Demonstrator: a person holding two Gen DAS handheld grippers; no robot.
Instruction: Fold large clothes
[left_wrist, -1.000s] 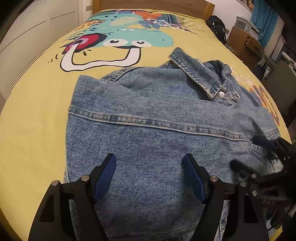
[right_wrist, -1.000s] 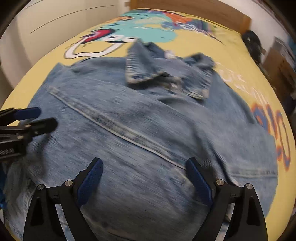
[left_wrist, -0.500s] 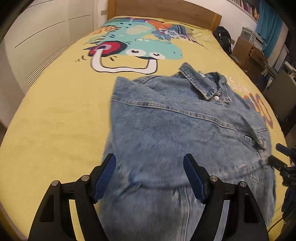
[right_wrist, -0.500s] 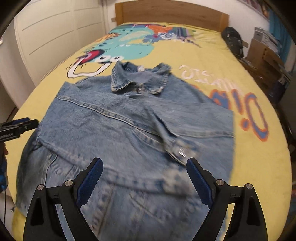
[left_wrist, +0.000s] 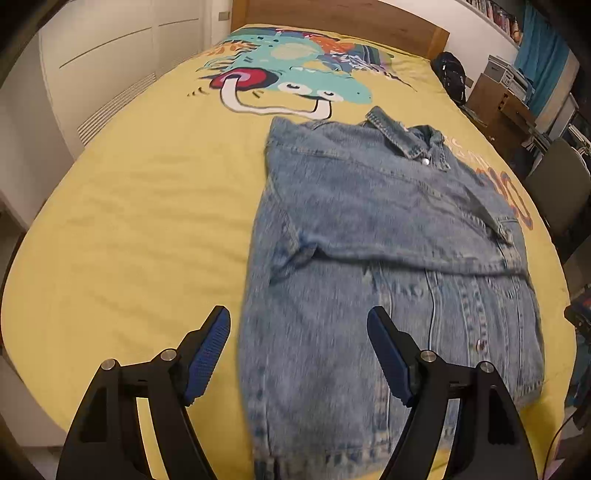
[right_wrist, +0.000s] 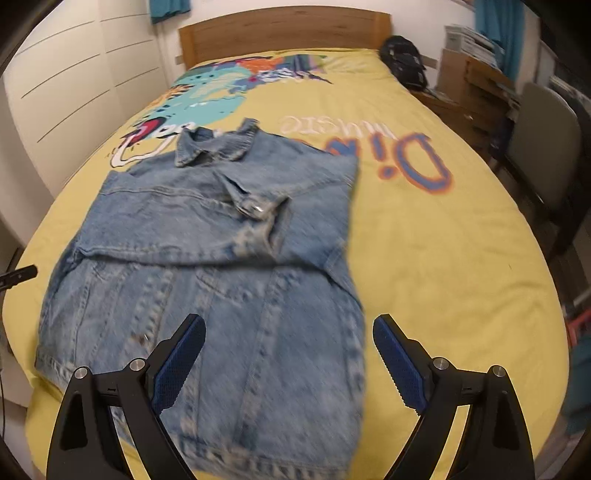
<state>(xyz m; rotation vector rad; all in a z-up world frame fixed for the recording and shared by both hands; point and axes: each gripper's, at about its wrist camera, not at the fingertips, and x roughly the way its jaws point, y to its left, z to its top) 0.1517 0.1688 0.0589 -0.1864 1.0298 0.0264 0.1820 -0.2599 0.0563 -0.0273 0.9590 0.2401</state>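
Both wrist views angled down over bed (left_wrist: 129, 206), sharing denim jacket (left_wrist: 388, 221)

Setting: a bedroom in a home. A bed (right_wrist: 424, 258) fills most of both views, covered by a yellow bedspread (left_wrist: 147, 221) printed with a cartoon figure and large lettering. A wooden headboard (right_wrist: 284, 33) stands at the far end. White panelled wardrobe doors (right_wrist: 74, 81) line one side. On the other side are a wooden desk (left_wrist: 498, 103) loaded with stacked items, a grey chair (right_wrist: 543, 140), a black bag (right_wrist: 402, 59) and blue curtains (left_wrist: 543, 55).
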